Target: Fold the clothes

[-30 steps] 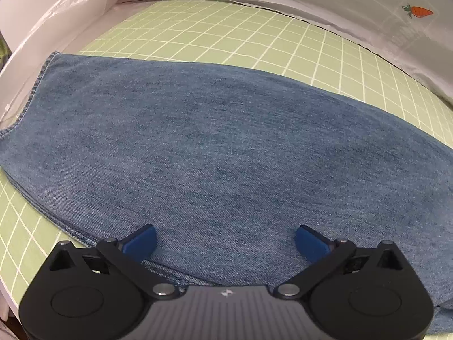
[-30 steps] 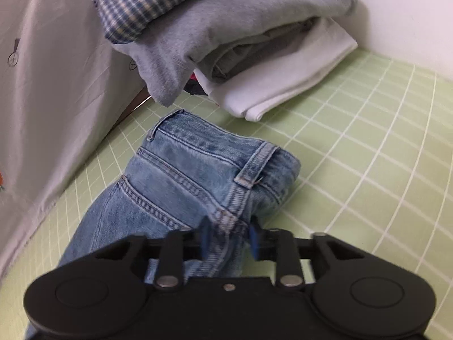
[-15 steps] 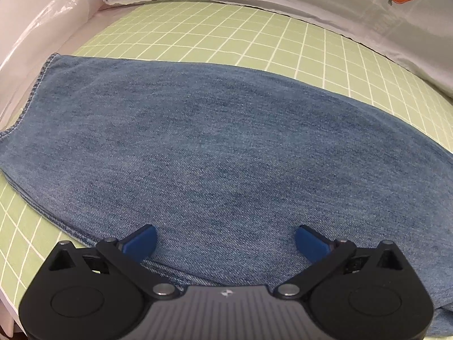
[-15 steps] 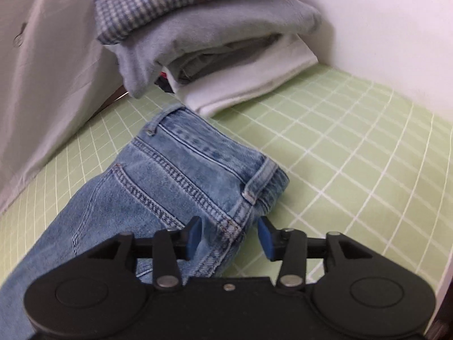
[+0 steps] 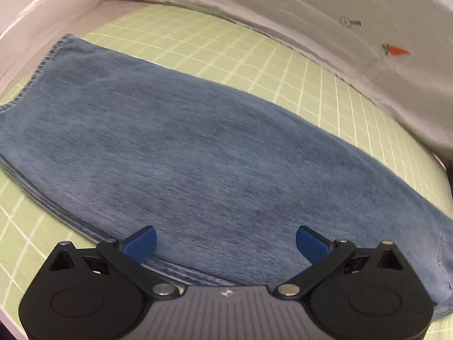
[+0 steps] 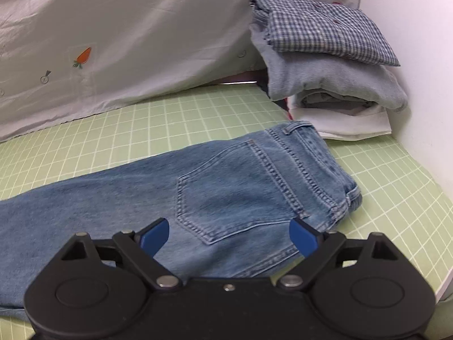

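A pair of blue jeans (image 5: pixel 198 147) lies flat on the green grid mat (image 5: pixel 226 48), folded lengthwise with the legs stacked. The leg hems end at the left in the left wrist view. My left gripper (image 5: pixel 225 243) hovers open over the near edge of the legs, nothing between its blue pads. In the right wrist view the jeans' waistband and back pocket (image 6: pixel 232 195) face up. My right gripper (image 6: pixel 229 235) sits above the pocket area, its jaws opening wide and clear of the denim.
A stack of folded clothes (image 6: pixel 328 56), checked shirt on top, stands at the mat's far right corner by the white wall (image 6: pixel 419 42). A pale sheet with carrot prints (image 6: pixel 113 34) hangs along the back. A white raised edge (image 5: pixel 42 14) borders the left.
My right gripper let go of the jeans' waistband, opened wide, rolled level and pulled back. My left gripper shifted a little over the legs, staying open.
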{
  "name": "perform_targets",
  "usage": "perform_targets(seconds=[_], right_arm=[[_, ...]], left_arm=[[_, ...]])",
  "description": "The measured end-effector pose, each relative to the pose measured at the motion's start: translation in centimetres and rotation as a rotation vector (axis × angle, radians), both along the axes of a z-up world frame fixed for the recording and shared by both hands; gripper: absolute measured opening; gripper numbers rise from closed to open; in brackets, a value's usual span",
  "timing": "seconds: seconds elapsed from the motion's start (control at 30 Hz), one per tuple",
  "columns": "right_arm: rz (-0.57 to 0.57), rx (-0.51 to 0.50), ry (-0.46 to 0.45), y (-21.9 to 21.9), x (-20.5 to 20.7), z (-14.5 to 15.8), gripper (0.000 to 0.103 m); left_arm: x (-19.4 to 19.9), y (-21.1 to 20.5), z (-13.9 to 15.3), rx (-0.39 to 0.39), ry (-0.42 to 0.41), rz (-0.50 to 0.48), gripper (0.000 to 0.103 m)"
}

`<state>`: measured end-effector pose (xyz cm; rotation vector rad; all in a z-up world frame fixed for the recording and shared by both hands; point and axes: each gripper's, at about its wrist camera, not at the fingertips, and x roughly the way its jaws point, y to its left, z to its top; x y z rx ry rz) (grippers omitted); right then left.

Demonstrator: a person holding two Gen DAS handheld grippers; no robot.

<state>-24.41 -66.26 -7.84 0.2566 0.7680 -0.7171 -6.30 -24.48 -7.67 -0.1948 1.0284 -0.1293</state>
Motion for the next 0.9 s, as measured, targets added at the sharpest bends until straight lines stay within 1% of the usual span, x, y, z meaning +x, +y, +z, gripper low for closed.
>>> perform_targets(seconds=[0.07, 0.13, 0.2, 0.27, 0.4, 0.47, 0.5, 0.57, 0.63, 0.7, 0.73, 0.77, 0.8, 0.83, 0.87, 0.9], right_arm=[[-0.004, 0.009, 0.007, 1.7, 0.7, 0.1, 0.093], [-0.008, 0.017, 0.006, 3.6, 1.4, 0.3, 0.093], [-0.016, 0.022, 0.003, 5.2, 2.1, 0.3, 0.094], [-0.022, 0.028, 0.007, 7.0, 2.9, 0.2, 0.094], [-0.032, 0.027, 0.017, 10.5, 4.0, -0.2, 0.094], [-0.042, 0.031, 0.021, 12.1, 4.4, -0.4, 0.094], [-0.050, 0.033, 0.020, 12.8, 4.5, -0.5, 0.094], [-0.069, 0.038, 0.023, 14.2, 4.7, -0.7, 0.095], [-0.093, 0.049, 0.030, 15.3, 4.9, -1.1, 0.095], [-0.108, 0.061, 0.036, 16.3, 5.1, -1.3, 0.095], [-0.114, 0.060, 0.038, 16.7, 5.2, -1.3, 0.095], [-0.119, 0.056, 0.039, 17.1, 5.3, -1.3, 0.095], [-0.121, 0.051, 0.040, 17.6, 5.4, -1.2, 0.095], [-0.126, 0.049, 0.043, 17.9, 5.5, -1.2, 0.095], [-0.133, 0.049, 0.046, 18.2, 5.5, -1.2, 0.095], [-0.139, 0.053, 0.046, 18.4, 5.5, -1.2, 0.095]], left_arm=[[0.2, 2.7, 0.8, 0.020, -0.041, 0.042, 0.103], [0.7, 5.6, 1.3, 0.063, -0.061, 0.090, 0.103], [1.4, 8.9, 1.6, 0.110, -0.069, 0.135, 0.103], [2.3, 12.1, 1.8, 0.133, -0.068, 0.175, 0.103], [4.0, 18.4, 1.7, 0.129, -0.041, 0.279, 0.100], [4.6, 20.9, 1.8, 0.114, -0.037, 0.310, 0.097], [4.8, 21.8, 1.8, 0.108, -0.037, 0.319, 0.097], [5.3, 23.2, 1.5, 0.114, -0.030, 0.323, 0.093], [5.7, 24.2, 1.1, 0.118, -0.016, 0.321, 0.092], [6.0, 25.1, 0.6, 0.088, -0.004, 0.334, 0.092], [6.3, 25.6, 0.4, 0.067, 0.003, 0.338, 0.091], [6.5, 25.9, 0.2, 0.056, 0.008, 0.333, 0.085], [6.8, 26.0, 0.0, 0.059, 0.008, 0.319, 0.082], [7.1, 26.0, -0.2, 0.065, 0.009, 0.305, 0.077], [7.3, 26.0, -0.3, 0.059, 0.014, 0.298, 0.069], [7.5, 26.1, -0.5, 0.047, 0.021, 0.293, 0.066]])
